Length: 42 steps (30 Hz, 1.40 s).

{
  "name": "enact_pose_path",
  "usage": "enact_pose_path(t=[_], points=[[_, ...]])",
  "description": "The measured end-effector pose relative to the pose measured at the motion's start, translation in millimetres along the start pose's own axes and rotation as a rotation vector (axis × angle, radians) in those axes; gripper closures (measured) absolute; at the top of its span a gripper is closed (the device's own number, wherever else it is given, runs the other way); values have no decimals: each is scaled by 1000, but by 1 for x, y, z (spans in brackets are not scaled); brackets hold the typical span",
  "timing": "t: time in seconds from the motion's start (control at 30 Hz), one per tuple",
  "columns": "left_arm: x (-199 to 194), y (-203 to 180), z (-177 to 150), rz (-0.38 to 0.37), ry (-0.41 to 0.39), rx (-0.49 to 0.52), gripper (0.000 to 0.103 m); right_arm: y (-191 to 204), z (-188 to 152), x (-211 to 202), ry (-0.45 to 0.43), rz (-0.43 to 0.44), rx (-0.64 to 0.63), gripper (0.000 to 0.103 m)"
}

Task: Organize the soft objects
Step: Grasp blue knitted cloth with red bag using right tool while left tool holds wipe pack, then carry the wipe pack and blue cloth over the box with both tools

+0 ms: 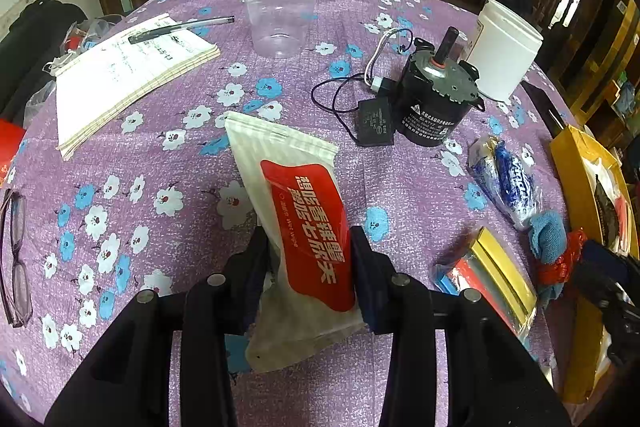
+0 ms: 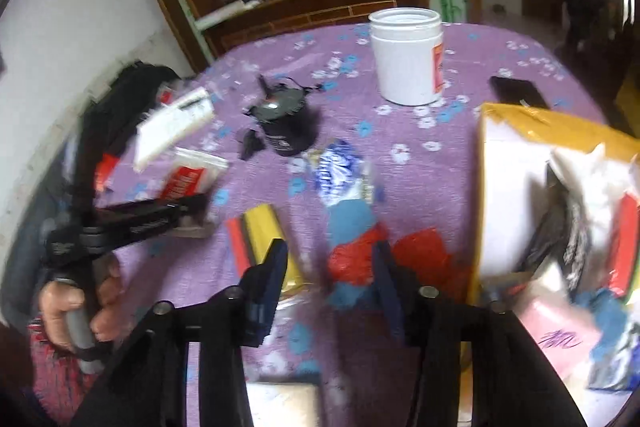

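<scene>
My left gripper [image 1: 310,239] is shut on a white wet-wipe packet with a red label [image 1: 298,211] and holds it over the purple floral tablecloth [image 1: 168,167]. The packet also shows in the blurred right wrist view [image 2: 188,179], with the left gripper [image 2: 192,207] on it. My right gripper [image 2: 330,259] is open and empty above a blue cloth with red plastic [image 2: 356,247]. A blue-white soft packet [image 2: 340,175] lies beyond it, also seen in the left wrist view [image 1: 504,183]. A yellow box [image 2: 552,131] with soft items inside stands at the right.
On the table stand a black motor with wires [image 1: 436,99], a white jar [image 1: 504,47], a clear plastic cup [image 1: 278,15], a notebook with a pen [image 1: 120,75], glasses [image 1: 14,255] and a yellow-red flat pack [image 1: 488,271]. A dark phone [image 2: 520,91] lies far right.
</scene>
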State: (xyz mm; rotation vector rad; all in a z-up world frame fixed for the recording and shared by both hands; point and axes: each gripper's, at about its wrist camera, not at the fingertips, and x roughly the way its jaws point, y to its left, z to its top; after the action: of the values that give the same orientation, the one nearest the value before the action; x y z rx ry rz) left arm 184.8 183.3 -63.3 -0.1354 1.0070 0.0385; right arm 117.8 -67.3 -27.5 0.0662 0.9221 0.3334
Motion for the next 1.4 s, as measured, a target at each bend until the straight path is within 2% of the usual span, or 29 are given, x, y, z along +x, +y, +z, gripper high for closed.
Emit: enact_pose_path(t=[0.1, 0.17, 0.2, 0.23, 0.27, 0.4, 0.47, 0.57, 0.67, 0.93, 1.1, 1.4], points=[[0, 0, 0, 3, -3, 3, 66, 8, 8, 18, 54, -58, -51, 57], [0, 0, -1, 3, -7, 5, 66, 14, 8, 35, 99, -129, -98, 58], [-1, 0, -1, 1, -8, 5, 66, 15, 6, 41, 106, -134, -113, 58], [-2, -1, -1, -3, -11, 8, 66, 17, 3, 45, 110, -157, -130, 71], [-3, -1, -2, -15, -16, 7, 66, 19, 1, 46, 104, -189, -146, 71], [-22, -5, -3, -108, -80, 16, 66, 25, 1, 12, -65, -110, -162, 72], [-39, -11, -6, -142, -152, 45, 66, 21, 2, -6, -151, -40, -137, 72], [-63, -28, -15, -156, -265, 126, 66, 7, 4, -24, -220, 78, -45, 72], [-73, -41, -22, -174, -304, 183, 66, -3, 4, -35, -274, 76, -5, 72], [-81, -63, -34, -102, -378, 281, 66, -22, 5, -47, -301, 75, 95, 71], [-85, -71, -42, -2, -447, 328, 66, -24, 5, -52, -313, 73, 101, 71], [-88, -79, -49, 91, -518, 372, 66, -24, 4, -52, -317, 75, 98, 71]])
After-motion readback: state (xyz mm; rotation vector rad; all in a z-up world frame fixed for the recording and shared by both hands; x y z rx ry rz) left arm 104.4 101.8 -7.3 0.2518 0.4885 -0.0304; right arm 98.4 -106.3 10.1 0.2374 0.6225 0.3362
